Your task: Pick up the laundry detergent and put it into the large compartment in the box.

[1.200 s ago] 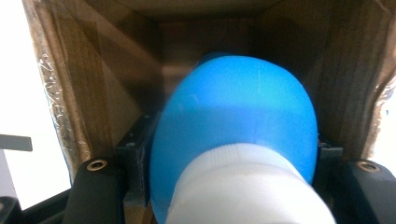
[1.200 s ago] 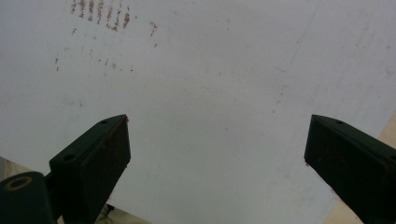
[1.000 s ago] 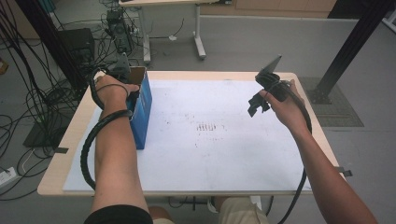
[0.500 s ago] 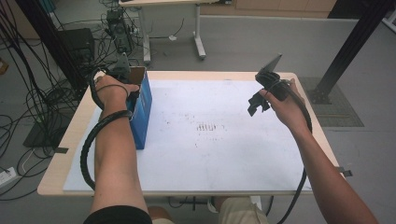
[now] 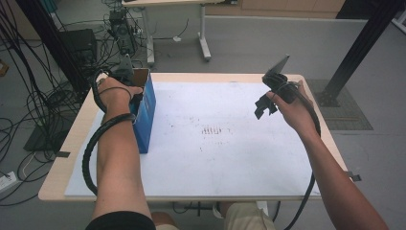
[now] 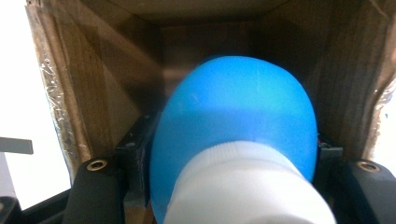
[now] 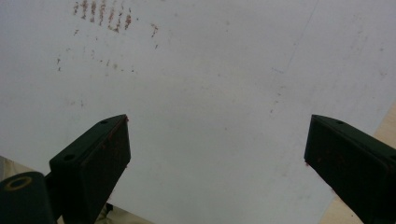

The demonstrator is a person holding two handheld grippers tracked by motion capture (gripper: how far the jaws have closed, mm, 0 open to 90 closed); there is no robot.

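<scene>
Left gripper view: my left gripper point(image 6: 219, 186) clamps a blue bottle point(image 6: 233, 126) inside the cardboard box point(image 6: 93, 93); I should lower it straight, clear of the walls. My right gripper point(image 7: 217, 154) hangs open, empty.

A blue box point(image 5: 146, 112) with brown inside holds a blue bottle point(image 6: 236, 126), white-capped; the white sheet point(image 5: 215, 143) bears reddish-brown specks.

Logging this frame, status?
Left gripper in the box, shut on blue bottle. Right gripper open, empty, above white sheet. Nothing in the way.
</scene>
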